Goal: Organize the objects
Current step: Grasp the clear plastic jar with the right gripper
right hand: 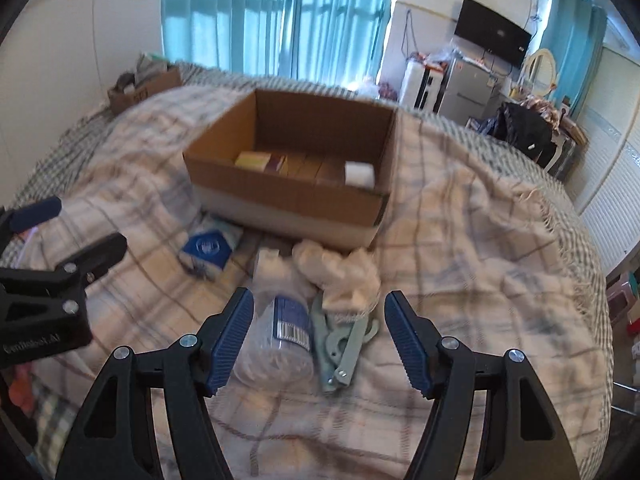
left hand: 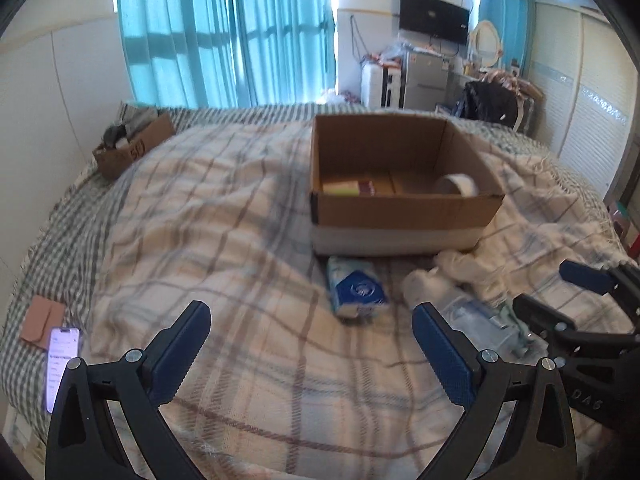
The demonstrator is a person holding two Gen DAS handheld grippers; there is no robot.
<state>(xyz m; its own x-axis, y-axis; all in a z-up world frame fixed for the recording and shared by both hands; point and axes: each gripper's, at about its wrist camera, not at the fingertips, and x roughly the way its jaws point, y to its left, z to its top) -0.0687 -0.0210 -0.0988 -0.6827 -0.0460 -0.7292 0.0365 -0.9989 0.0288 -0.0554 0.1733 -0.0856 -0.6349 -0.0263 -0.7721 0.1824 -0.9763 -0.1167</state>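
Now, right tongs [right hand: 320,340]: wide, empty, straddling bottle [right hand: 280,332] and pliers [right hand: 340,344], lower centre.
Left tongs [left hand: 312,344]: wide, empty.
Grip: centre on bottle alone, then cardboard box [right hand: 288,204].

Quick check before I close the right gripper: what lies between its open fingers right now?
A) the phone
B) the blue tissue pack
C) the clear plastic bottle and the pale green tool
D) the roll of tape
C: in the right wrist view the right gripper is open, with the clear plastic bottle and the pale green tool lying on the blanket between its fingers.
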